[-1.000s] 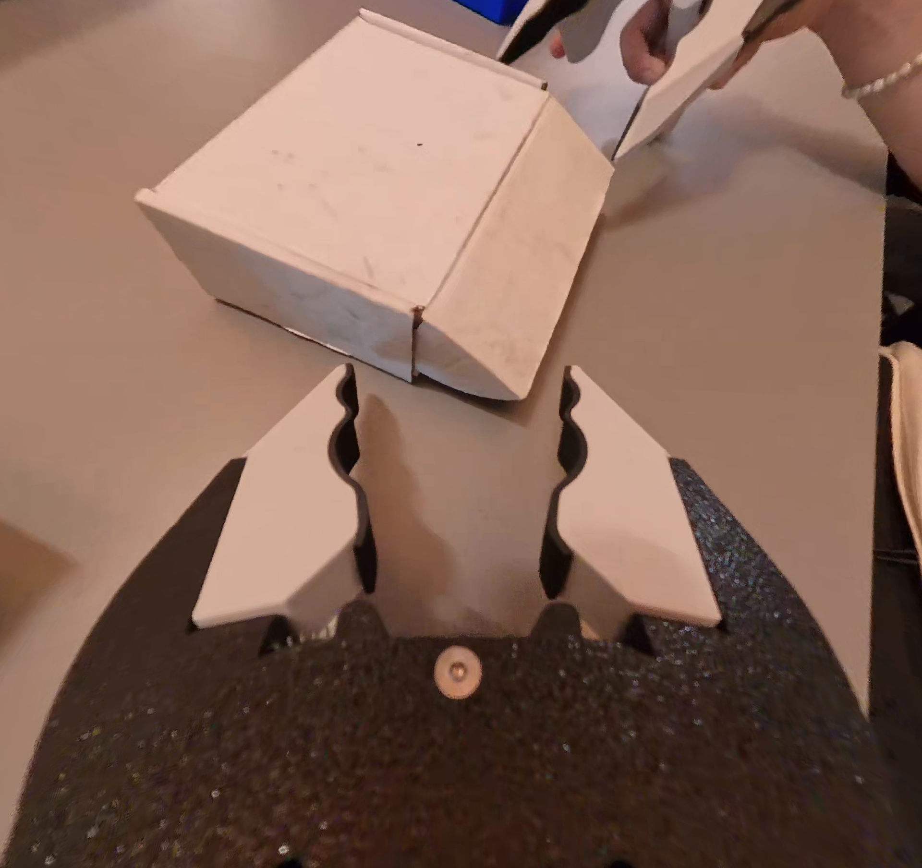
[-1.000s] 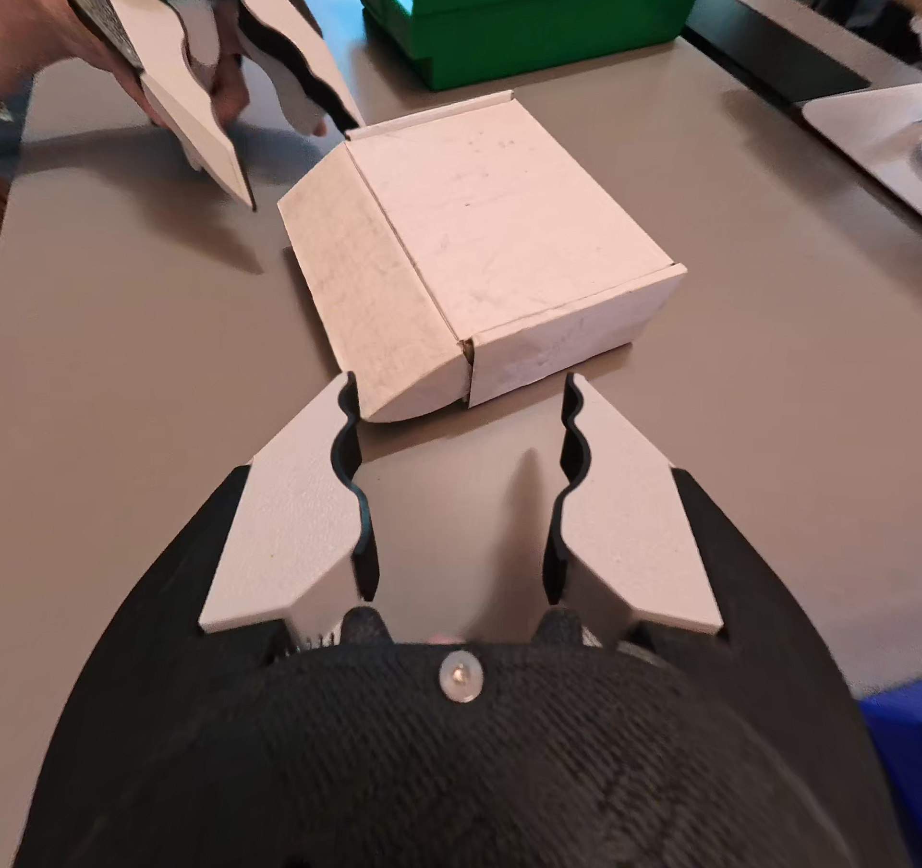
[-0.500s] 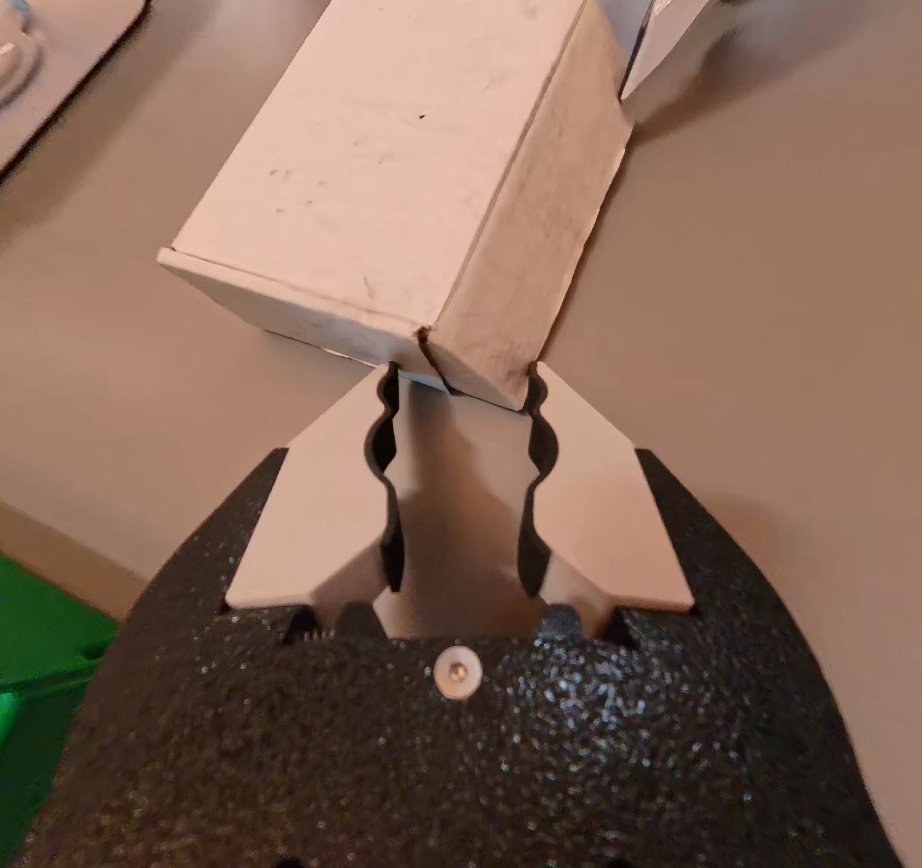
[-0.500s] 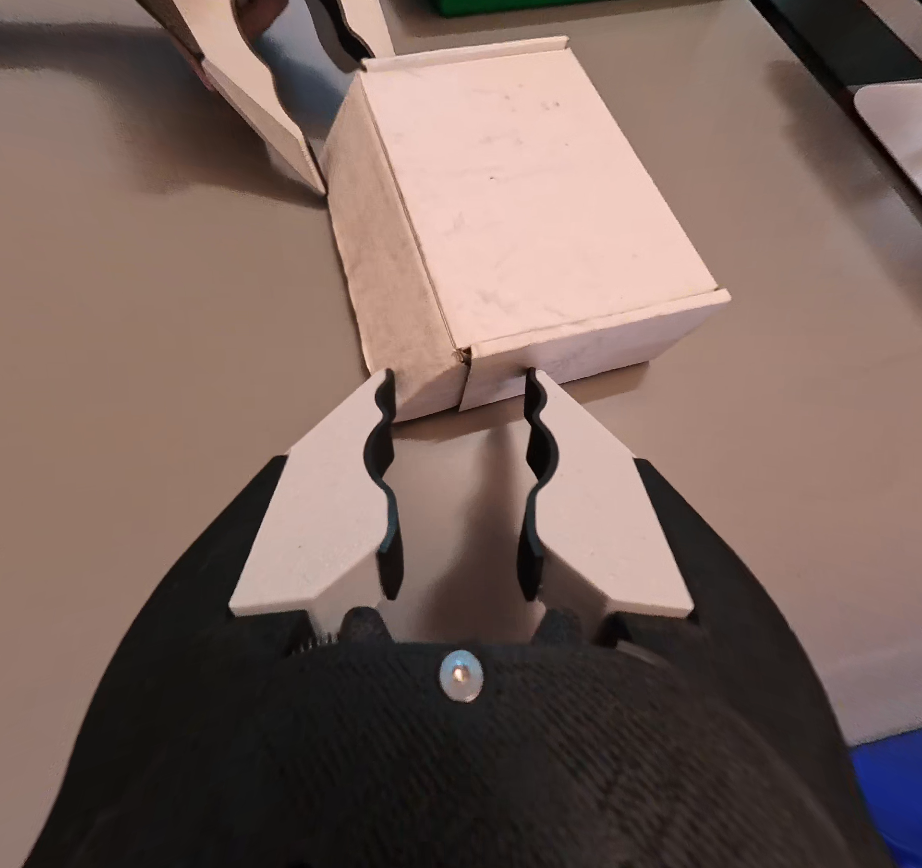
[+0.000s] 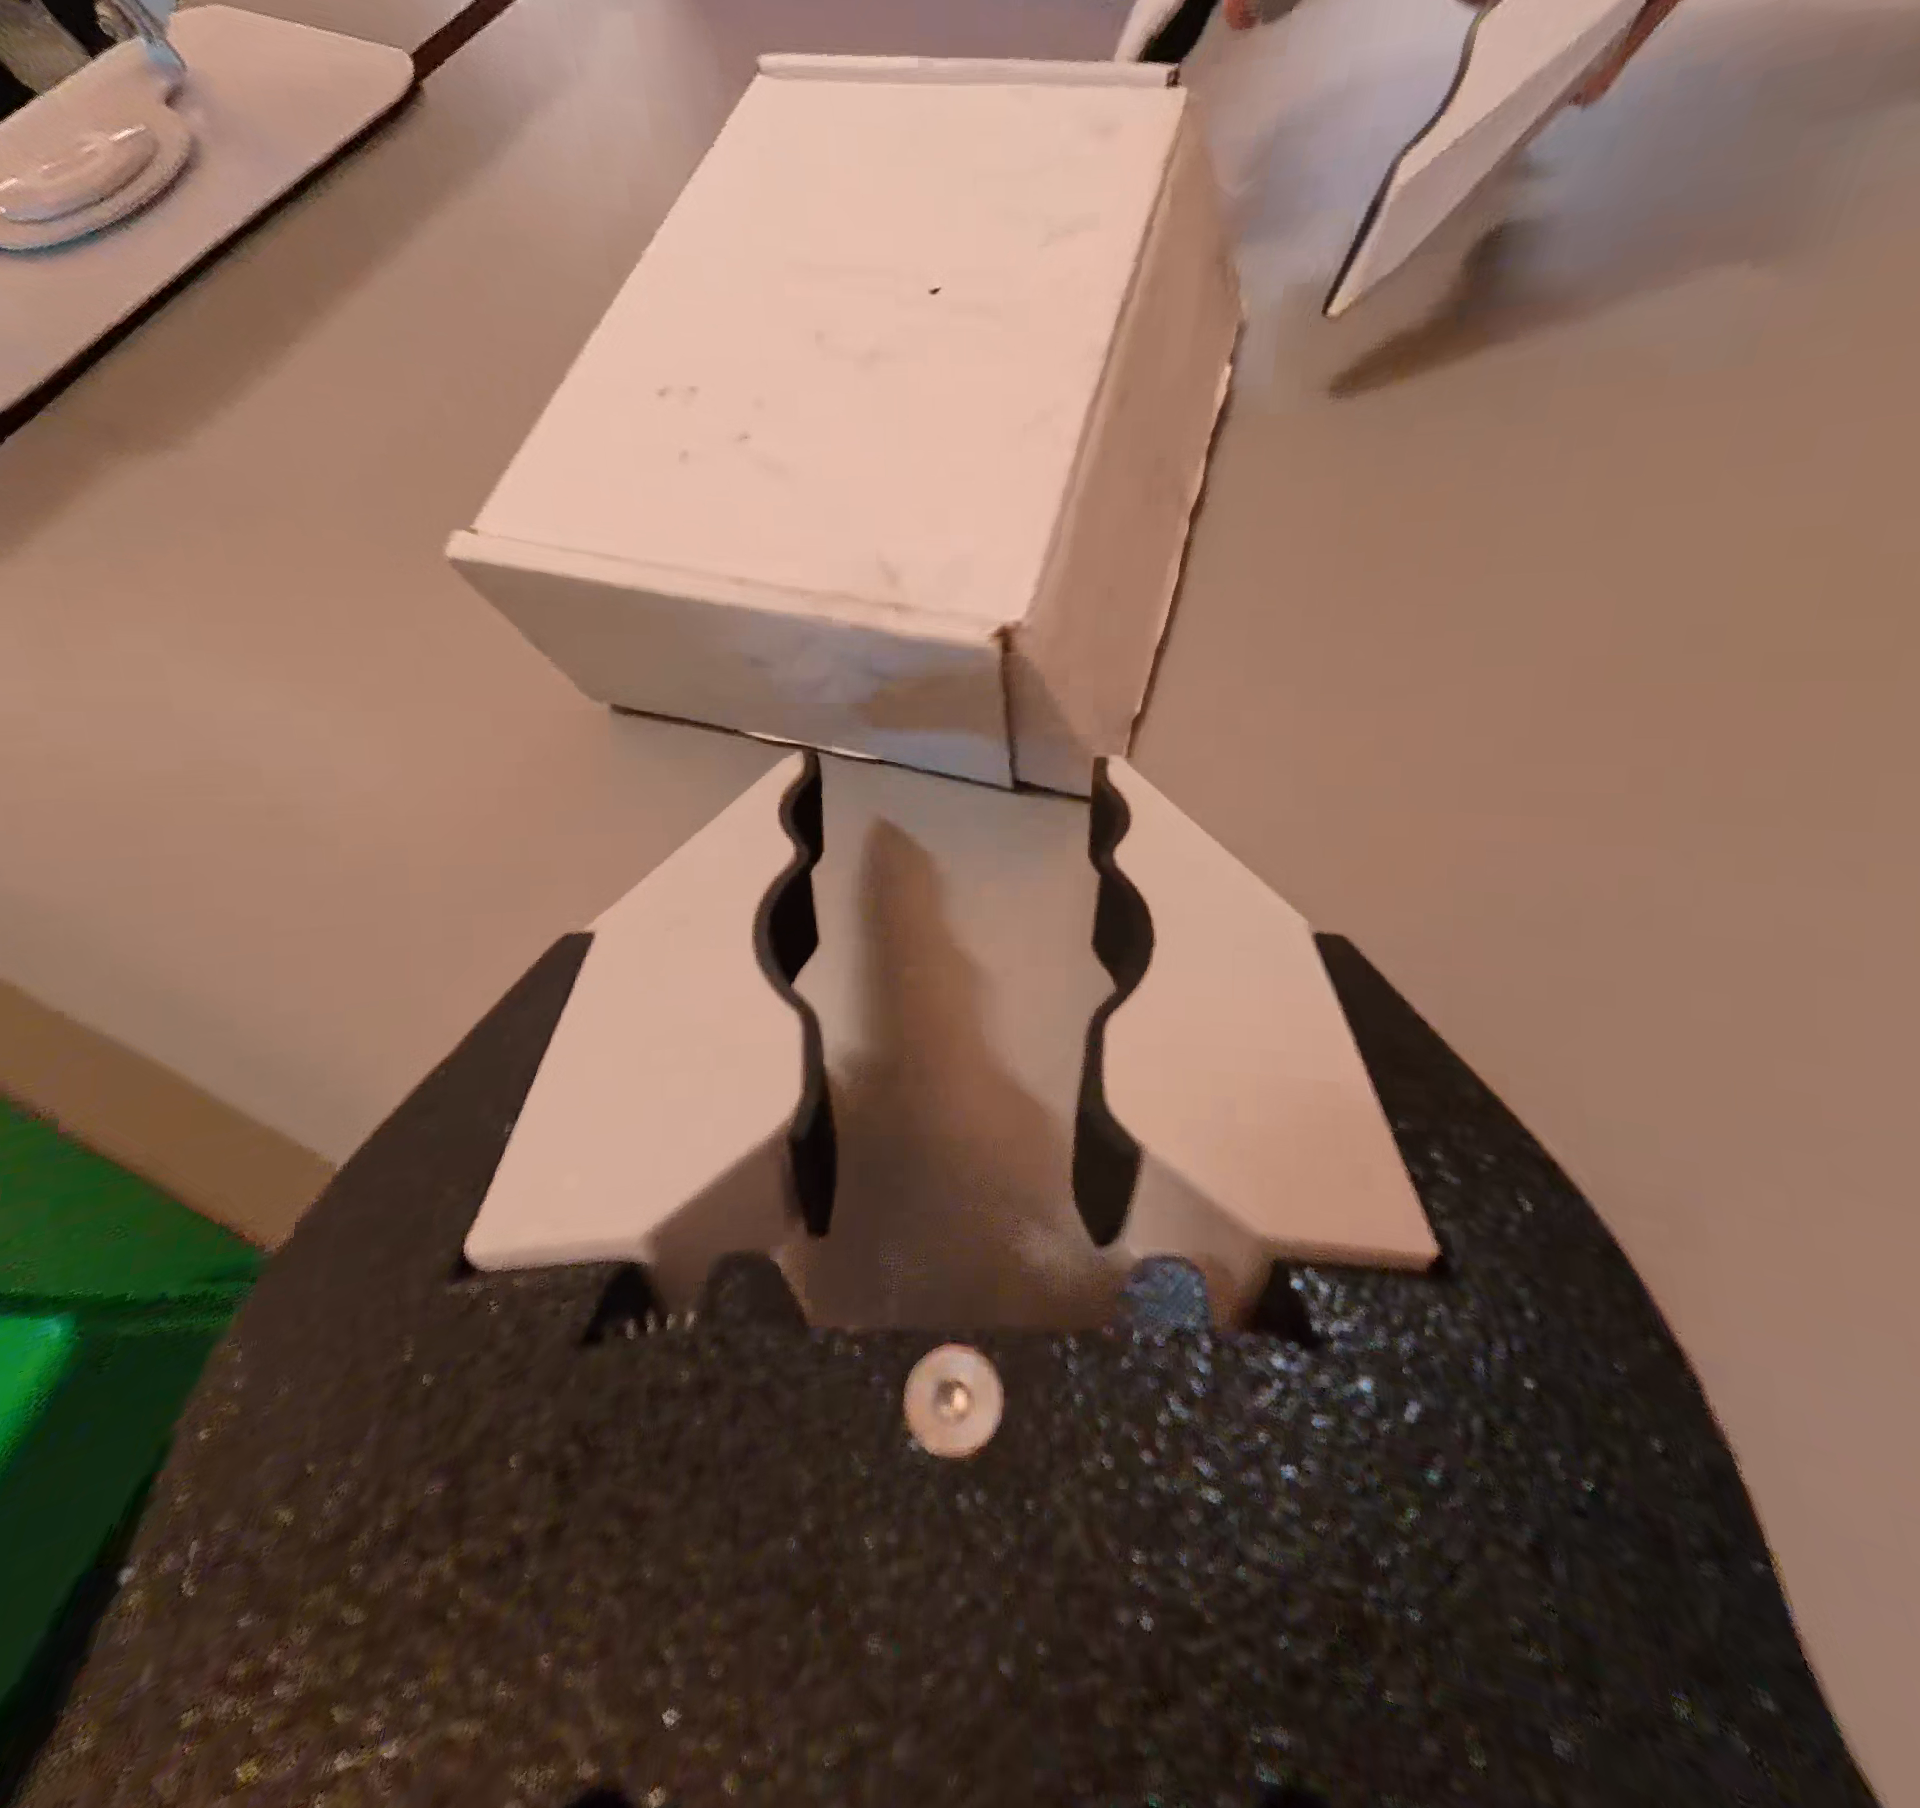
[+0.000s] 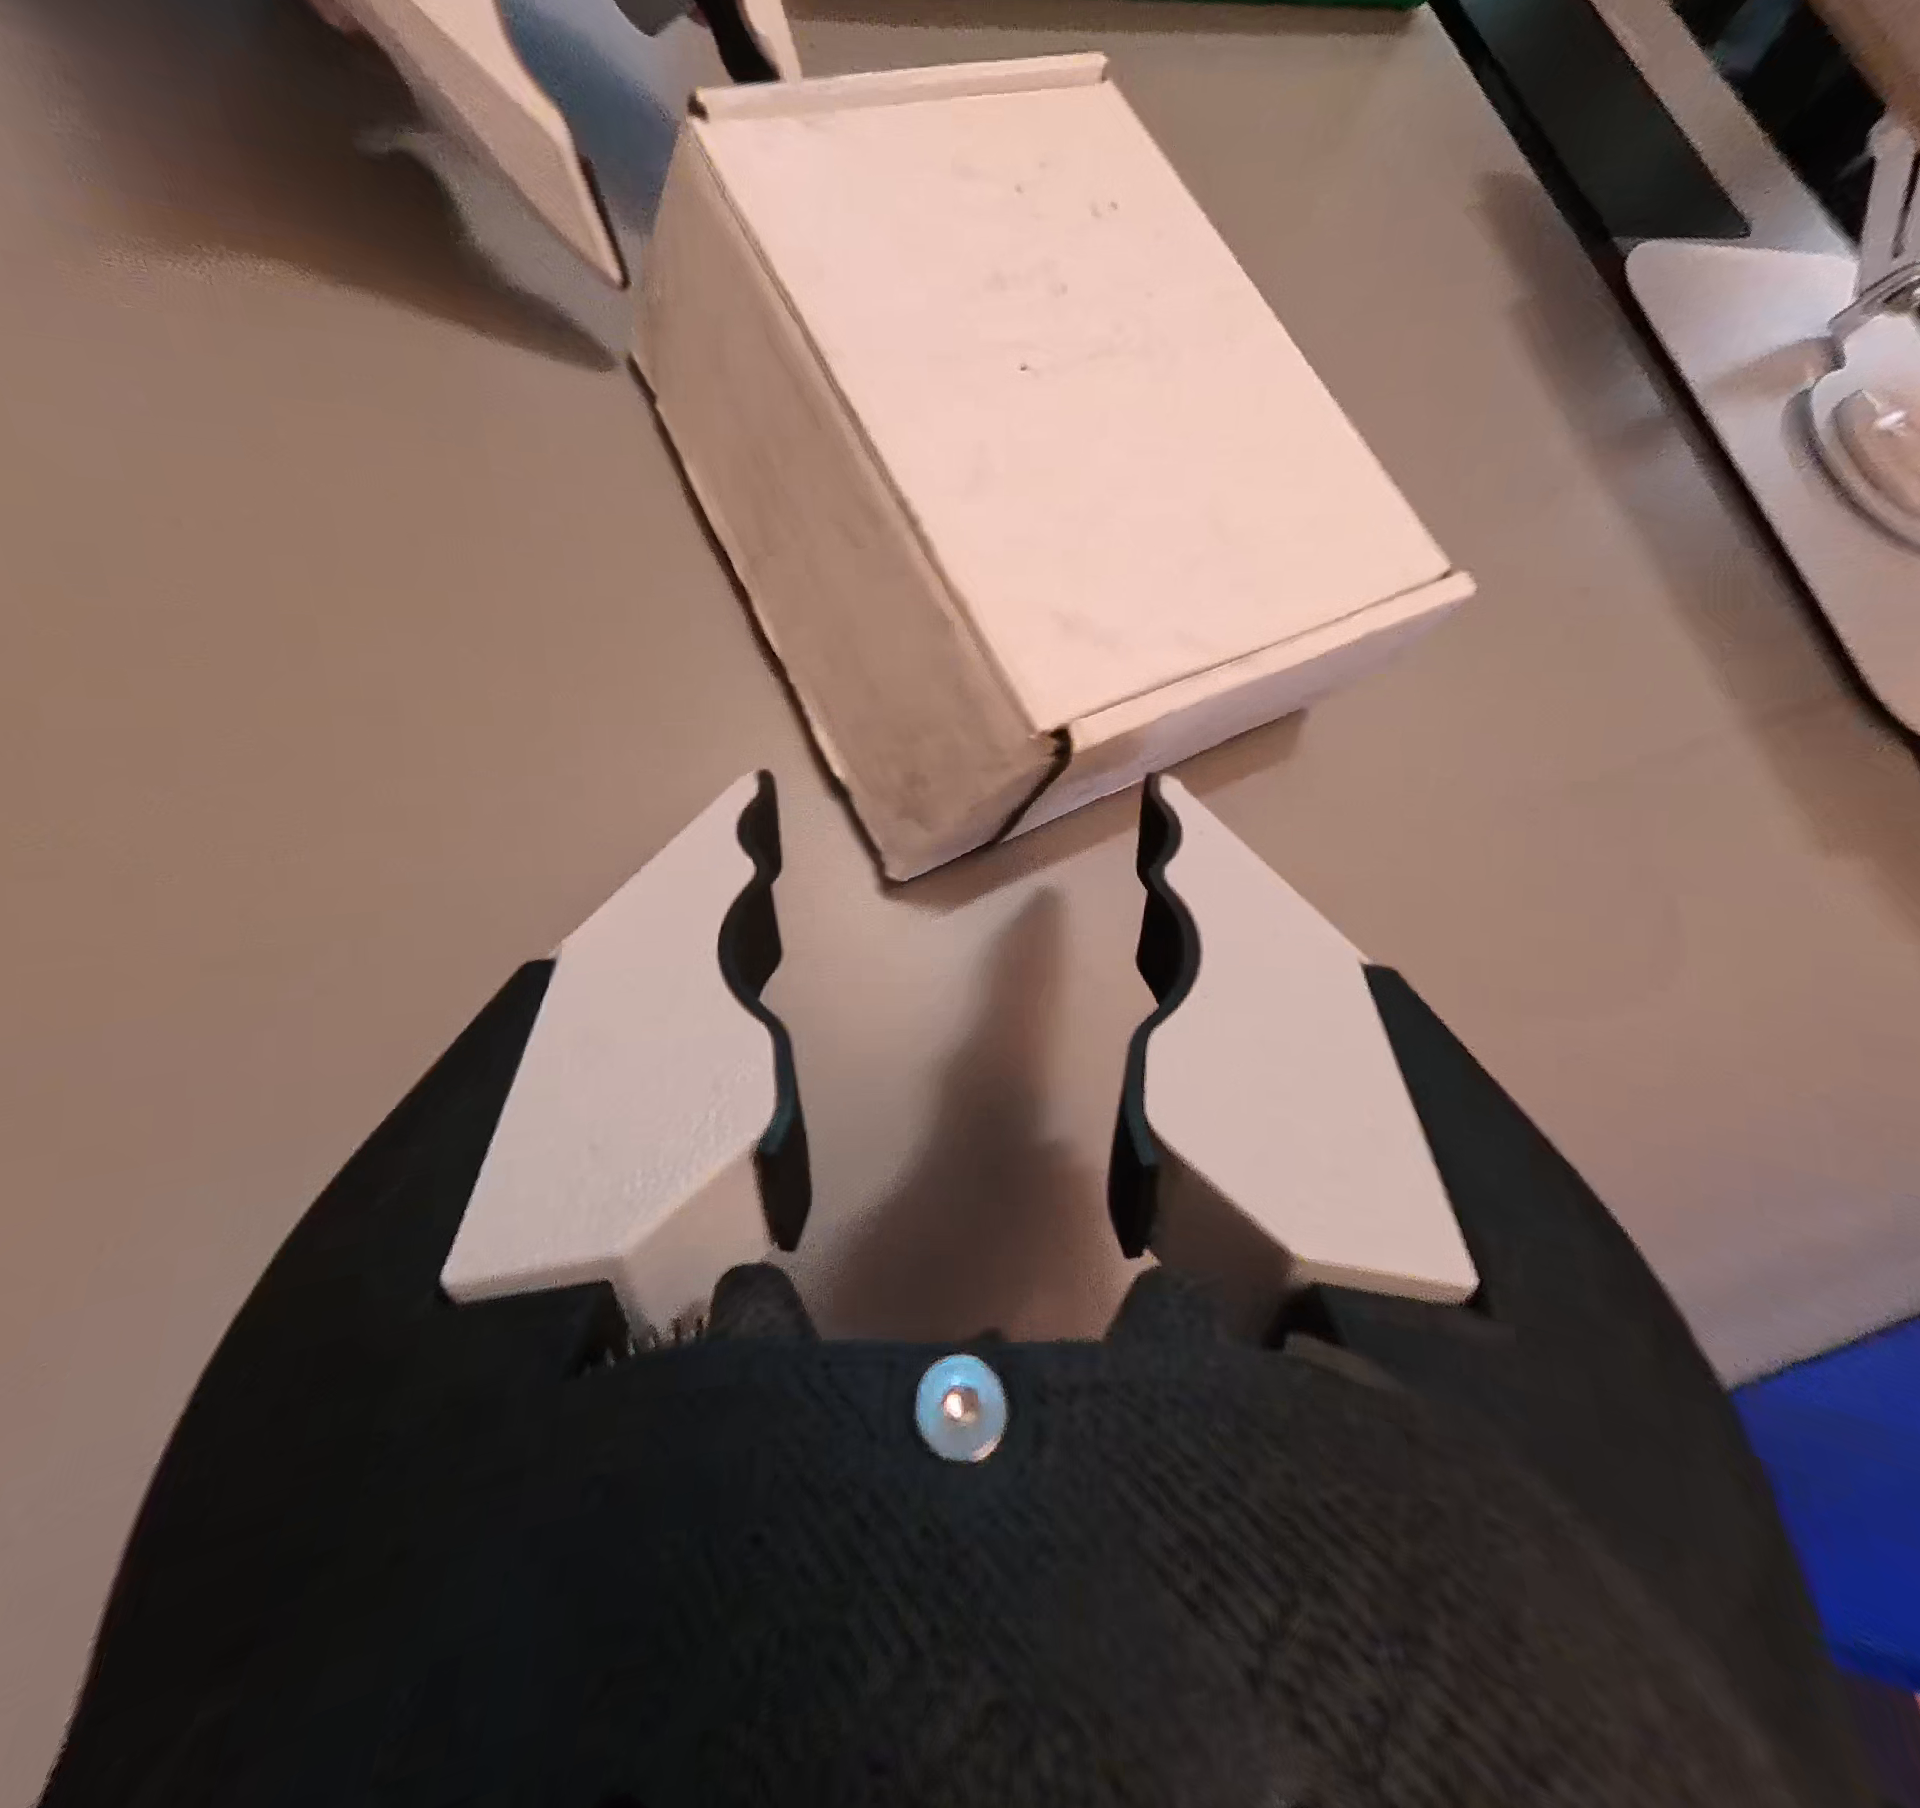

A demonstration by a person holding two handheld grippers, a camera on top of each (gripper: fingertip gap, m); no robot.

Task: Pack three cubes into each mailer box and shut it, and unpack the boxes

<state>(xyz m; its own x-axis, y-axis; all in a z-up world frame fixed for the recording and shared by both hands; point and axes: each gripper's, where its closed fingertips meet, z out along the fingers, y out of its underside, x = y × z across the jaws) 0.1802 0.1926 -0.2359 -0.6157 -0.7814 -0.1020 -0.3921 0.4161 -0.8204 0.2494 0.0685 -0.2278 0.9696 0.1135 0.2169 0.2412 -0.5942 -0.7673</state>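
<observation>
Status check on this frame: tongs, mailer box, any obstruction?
Left tongs open, empty. Right tongs open, empty. Mailer box shut, flat on table, between both. Nothing in the way.

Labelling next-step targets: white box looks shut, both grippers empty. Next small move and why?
Probably ease the left gripper forward onto the box corner it faces. Its jaws stand apart, empty, at that corner; the right gripper hangs open at the opposite end, touching nothing. Contents are hidden.

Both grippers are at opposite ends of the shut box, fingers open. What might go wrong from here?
1. The front flap looks folded down but maybe not tucked, with a crack at the near corner; it may spring open.
2. The left gripper and right gripper meet the box at corners, so a push could spin it on the smooth table.
</observation>
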